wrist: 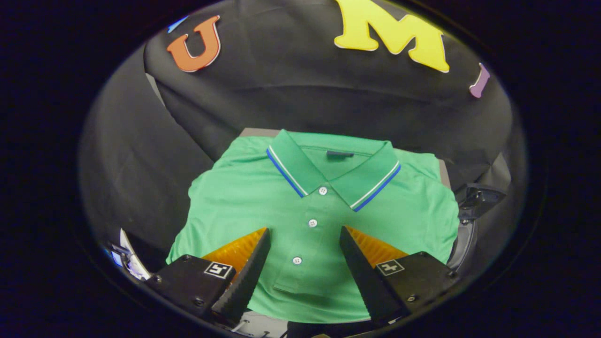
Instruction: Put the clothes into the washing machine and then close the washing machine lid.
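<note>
A folded green polo shirt (263,202) with a striped blue and white collar lies flat on a grey surface (256,132), its collar pointing away from me. My gripper (305,232) hovers over its lower front, fingers wide apart, with the button placket showing in the gap between them. The fingers hold nothing. Whether they touch the cloth I cannot tell.
A dark round-edged object (467,234) with a black fitting (479,199) sits just right of the shirt, partly hidden. The black cloth wall rises close behind the shirt and to its left. Small white and blue items (129,260) lie near the left finger.
</note>
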